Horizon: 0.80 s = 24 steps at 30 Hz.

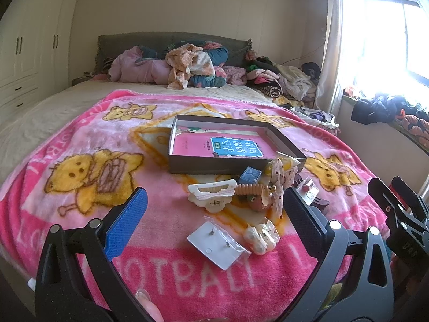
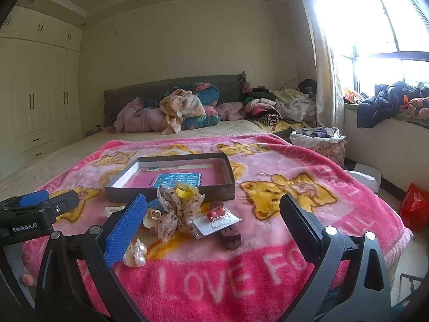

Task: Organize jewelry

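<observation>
Both grippers hang over a pink blanket (image 1: 80,139) on a bed, fingers spread wide and holding nothing.

Between the left gripper (image 1: 214,212) fingers lie a white earring card (image 1: 214,244) in a clear bag and a bag of pearl pieces (image 1: 261,237). Just past them sit a white hair claw (image 1: 211,193), a coiled hair tie (image 1: 248,189) and a dotted bow (image 1: 278,182). The open brown box (image 1: 236,165) with a pink book inside is farther ahead.

Between the right gripper (image 2: 213,212) fingers lie the bow (image 2: 177,212), a card with red earrings (image 2: 217,221) and a dark hair clip (image 2: 230,237) under it. The pearls (image 2: 135,252) sit beside the blue left finger.
</observation>
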Each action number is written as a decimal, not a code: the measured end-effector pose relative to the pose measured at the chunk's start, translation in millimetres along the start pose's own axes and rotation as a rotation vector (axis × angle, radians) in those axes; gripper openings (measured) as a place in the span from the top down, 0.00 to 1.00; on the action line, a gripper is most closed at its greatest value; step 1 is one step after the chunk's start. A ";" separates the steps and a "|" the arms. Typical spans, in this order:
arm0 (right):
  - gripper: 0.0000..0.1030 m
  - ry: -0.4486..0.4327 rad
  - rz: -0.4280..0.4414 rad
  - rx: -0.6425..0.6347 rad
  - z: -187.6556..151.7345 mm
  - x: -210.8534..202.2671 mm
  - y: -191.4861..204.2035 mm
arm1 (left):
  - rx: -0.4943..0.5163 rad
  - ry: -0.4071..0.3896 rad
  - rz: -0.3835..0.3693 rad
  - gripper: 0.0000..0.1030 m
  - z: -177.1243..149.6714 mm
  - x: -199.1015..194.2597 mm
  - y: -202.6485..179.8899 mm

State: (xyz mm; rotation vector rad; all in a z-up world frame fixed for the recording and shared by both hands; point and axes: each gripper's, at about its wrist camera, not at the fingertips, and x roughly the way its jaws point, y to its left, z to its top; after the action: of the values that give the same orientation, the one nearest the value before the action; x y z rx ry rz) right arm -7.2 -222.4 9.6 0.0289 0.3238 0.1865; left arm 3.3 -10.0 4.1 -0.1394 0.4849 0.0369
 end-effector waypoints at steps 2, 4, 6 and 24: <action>0.06 0.001 0.000 0.003 -0.1 0.1 -0.4 | 0.000 0.000 0.000 0.10 -0.2 -0.1 0.4; 0.06 0.002 -0.001 0.001 -0.3 -0.5 -0.1 | 0.000 0.000 0.000 0.10 -0.1 -0.2 0.4; 0.06 0.001 0.001 0.001 -0.1 -0.1 -0.7 | 0.000 0.000 -0.001 0.10 0.0 0.0 0.1; 0.06 0.007 0.000 0.006 -1.1 0.5 -2.3 | 0.000 -0.001 -0.001 0.10 -1.2 0.6 -1.9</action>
State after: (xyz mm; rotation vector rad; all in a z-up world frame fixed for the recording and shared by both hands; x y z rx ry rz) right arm -6.7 -224.5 8.2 0.0337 0.3316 0.1859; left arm 3.3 -12.1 3.0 -0.1391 0.4840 0.0362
